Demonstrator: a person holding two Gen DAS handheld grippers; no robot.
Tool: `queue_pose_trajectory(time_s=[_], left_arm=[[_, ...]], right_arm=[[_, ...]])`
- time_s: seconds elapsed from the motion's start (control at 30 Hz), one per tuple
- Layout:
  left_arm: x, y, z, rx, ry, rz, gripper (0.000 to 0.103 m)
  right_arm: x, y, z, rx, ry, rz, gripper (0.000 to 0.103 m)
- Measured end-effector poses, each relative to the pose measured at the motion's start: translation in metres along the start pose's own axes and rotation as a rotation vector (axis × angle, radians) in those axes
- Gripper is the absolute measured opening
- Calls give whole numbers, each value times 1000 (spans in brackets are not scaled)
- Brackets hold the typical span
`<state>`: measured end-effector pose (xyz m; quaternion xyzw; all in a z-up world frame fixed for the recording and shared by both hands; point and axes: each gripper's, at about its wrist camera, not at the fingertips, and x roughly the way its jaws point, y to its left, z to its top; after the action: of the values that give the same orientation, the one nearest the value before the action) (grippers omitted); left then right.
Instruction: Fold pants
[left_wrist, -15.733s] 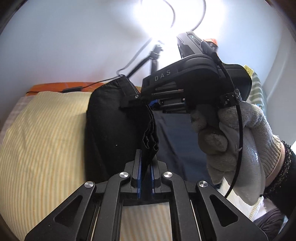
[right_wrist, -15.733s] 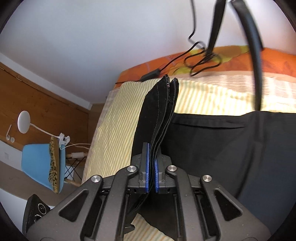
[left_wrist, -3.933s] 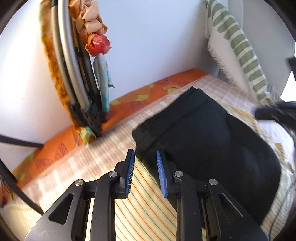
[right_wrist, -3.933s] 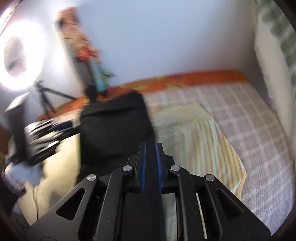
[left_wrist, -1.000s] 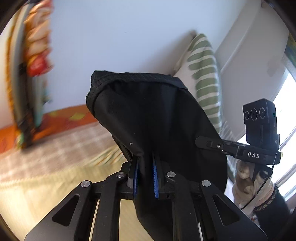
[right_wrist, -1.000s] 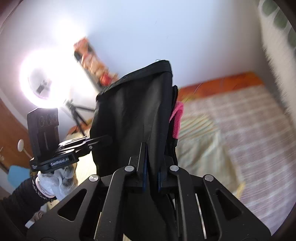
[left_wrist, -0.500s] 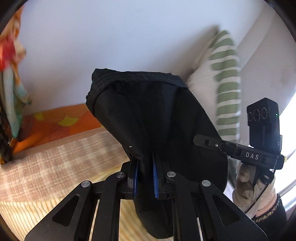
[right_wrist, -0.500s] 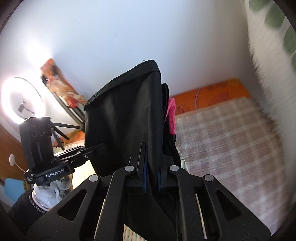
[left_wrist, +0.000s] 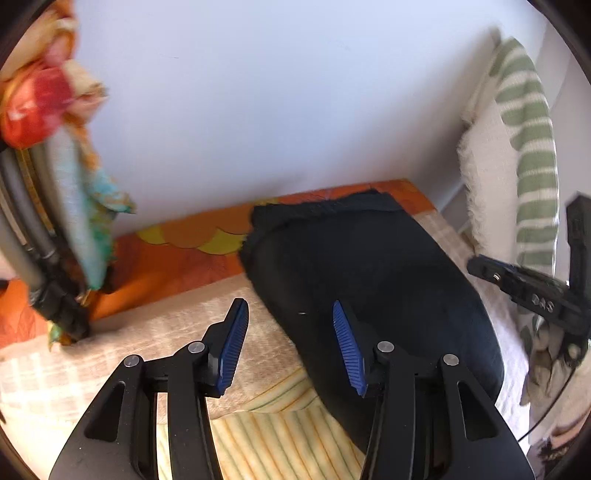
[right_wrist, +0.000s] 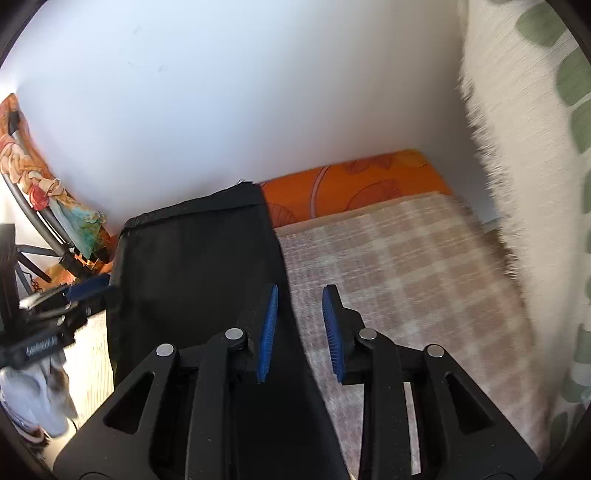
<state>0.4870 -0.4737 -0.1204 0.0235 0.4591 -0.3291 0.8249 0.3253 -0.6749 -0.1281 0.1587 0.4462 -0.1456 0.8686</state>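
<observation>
The black pants (left_wrist: 373, 280) lie folded flat on the bed, reaching to the orange strip by the wall; they also show in the right wrist view (right_wrist: 192, 266). My left gripper (left_wrist: 290, 343) is open and empty above the pants' left edge. My right gripper (right_wrist: 299, 328) is open and empty above their right edge. The other gripper shows at the right of the left wrist view (left_wrist: 532, 295) and at the left of the right wrist view (right_wrist: 44, 325).
The bed has a checked sheet (right_wrist: 413, 280), a yellow striped cloth (left_wrist: 280, 439) and an orange cover (left_wrist: 177, 258) along the white wall. A green-patterned white pillow (left_wrist: 517, 155) stands at the right. A stand draped with colourful cloth (left_wrist: 55, 184) is at the left.
Both grippers held the pants lifted up half a second ago. Now both have opened and let go, and the pants lie flat on the bed.
</observation>
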Motion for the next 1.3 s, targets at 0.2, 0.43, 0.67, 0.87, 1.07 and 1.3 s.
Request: queue_pose_trajectory(time_s=[0.2,0.43,0.67,0.87,1.07,1.3], left_arm=[[-28,2,-12,47,-13,-16,49],[-92,-3,-25,65,-68,-8,57],[-173,-10,-51,125,-145,42,66],[-241,-19,-90,176,-212,79,72],[-295,-23,-144,207,-265,61,76],[-326,-19,-200,218,-302,52,81]], right_arm=[[-35,-4,-9,41,-49,15,48],[-95,20,-20,35,-108,1,57],[-164,60,-47,14,-183,-31,58],[-210,97,-89,-9,-216,-43,59],[-248,132,-141,-29,-263,-19,80],[-277,166,-190,-45,-298,-66,85]])
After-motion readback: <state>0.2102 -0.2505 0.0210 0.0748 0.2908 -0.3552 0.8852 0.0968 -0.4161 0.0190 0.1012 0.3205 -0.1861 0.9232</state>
